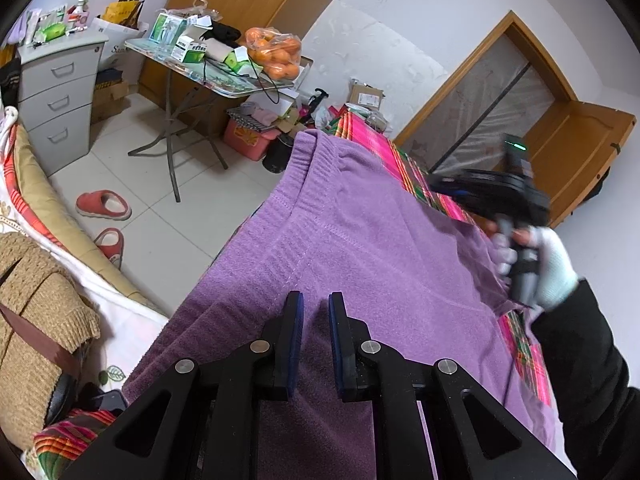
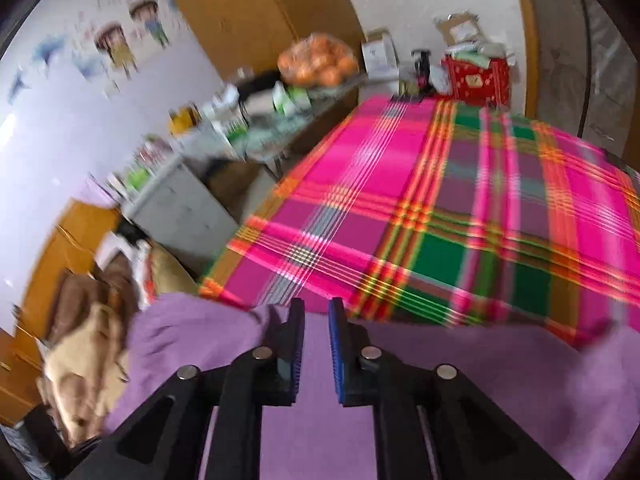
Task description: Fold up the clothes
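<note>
Plaid cloth point(image 2: 440, 208) covers the table where the purple garment point(image 1: 360, 248) is spread, one edge overhanging. Both the left tool point(image 1: 316, 312) and right tool point(image 2: 316, 316) are parted, gripping nothing. Edges should be matched and wrinkles smoothed before any fold is pressed.

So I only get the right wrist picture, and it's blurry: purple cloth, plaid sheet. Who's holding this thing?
Observer: The left wrist view shows a white-gloved hand with a black sleeve gripping the handle of the right gripper, at the right edge of the purple garment.
Visitor: And the other gripper?
Observer: The left gripper is over the garment's near part, jaws apart.
Visitor: Anything on the floor?
Observer: Red slippers on white tiles.
</note>
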Demonstrator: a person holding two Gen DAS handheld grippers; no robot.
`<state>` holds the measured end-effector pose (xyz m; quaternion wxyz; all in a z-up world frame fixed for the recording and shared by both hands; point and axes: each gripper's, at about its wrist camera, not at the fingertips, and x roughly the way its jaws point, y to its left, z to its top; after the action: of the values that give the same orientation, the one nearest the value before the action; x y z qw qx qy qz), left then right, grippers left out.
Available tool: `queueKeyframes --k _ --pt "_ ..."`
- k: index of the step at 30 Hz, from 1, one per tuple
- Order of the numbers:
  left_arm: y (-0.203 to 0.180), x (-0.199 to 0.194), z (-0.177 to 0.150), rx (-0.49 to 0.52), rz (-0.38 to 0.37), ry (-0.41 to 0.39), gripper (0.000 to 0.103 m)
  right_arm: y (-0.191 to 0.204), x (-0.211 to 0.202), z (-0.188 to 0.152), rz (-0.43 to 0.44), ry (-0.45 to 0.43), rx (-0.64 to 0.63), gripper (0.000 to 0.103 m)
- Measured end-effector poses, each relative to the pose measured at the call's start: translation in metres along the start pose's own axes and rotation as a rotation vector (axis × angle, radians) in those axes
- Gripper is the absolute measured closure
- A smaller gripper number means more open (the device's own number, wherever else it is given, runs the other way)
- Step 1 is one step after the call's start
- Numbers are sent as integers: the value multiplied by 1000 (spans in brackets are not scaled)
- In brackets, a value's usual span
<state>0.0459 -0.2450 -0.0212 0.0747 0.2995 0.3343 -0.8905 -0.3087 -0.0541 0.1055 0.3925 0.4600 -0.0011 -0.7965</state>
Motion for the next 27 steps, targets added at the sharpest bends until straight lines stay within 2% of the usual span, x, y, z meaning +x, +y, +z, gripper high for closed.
queueKeyframes --k 1,3,11,12,13,14,16,17,20,23,24,27 --pt "0 0 0 0 -1 0 90 -3 -15 -5 21 -22 2 82" --pt "1 -1 0 -1 -2 0 90 -28 -34 -30 -17 -34 58 79" --pt "-1 -1 -1 1 4 1 90 -132 -113 -127 -173 -78 283 79" --pt "-2 -1 0 1 5 2 90 -145 -123 -140 -193 -84 311 86" --pt "-2 -1 0 3 7 2 90 -158 -133 -152 -212 -90 339 83" --pt "-2 -1 0 6 10 3 90 -163 -145 -161 -235 -103 343 83" --pt "-4 0 0 16 21 4 90 -173 -170 -180 -281 -131 350 69" --pt "-6 0 0 25 32 5 90 -178 -183 -189 -305 -145 353 67" --pt "-12 1 0 59 70 7 90 -190 -217 -213 -353 -185 357 65" --pt "-34 3 -3 160 171 1 90 -190 -241 -227 -426 -207 295 62" --pt "-44 3 -4 186 170 -3 90 -191 -247 -229 -461 -205 263 61" --pt "-81 3 -8 267 105 2 88 -192 -257 -233 -554 -170 170 54"
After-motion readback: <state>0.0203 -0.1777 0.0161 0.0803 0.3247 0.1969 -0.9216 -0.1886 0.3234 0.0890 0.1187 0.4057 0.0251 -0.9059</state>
